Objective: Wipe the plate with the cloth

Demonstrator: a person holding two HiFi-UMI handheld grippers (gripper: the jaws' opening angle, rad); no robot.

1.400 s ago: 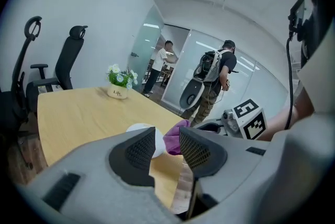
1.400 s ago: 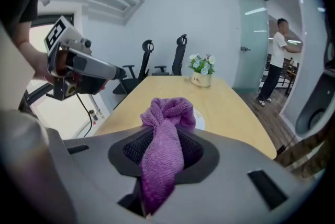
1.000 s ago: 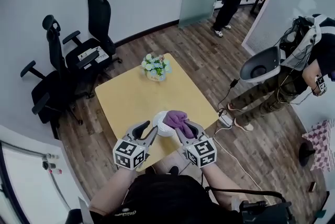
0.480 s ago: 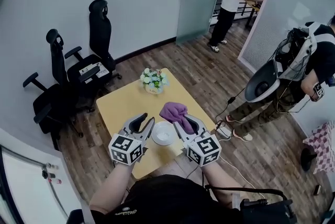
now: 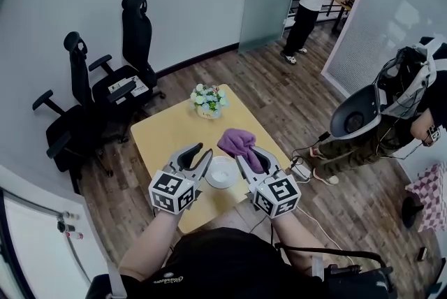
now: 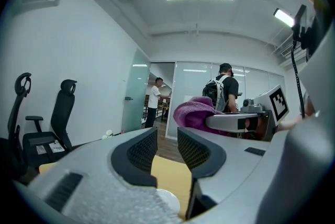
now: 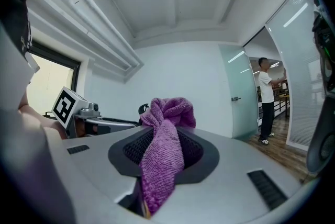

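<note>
A small white plate lies on the yellow table near its front edge, between my two grippers. My right gripper is shut on a purple cloth, which it holds bunched up above the table just right of the plate. In the right gripper view the cloth hangs down between the jaws of the right gripper. My left gripper hovers at the plate's left side, open with nothing in it. The left gripper view shows its jaws apart, a sliver of the plate below and the cloth beyond.
A pot of flowers stands at the table's far edge. Two black office chairs are at the left. A person with worn equipment is at the right, with cables on the floor. Another person stands by the glass door.
A second ago the cloth was pressed on the plate. My right gripper has lifted it up and off. The plate now lies on the table, and my left gripper is clear of its rim.
</note>
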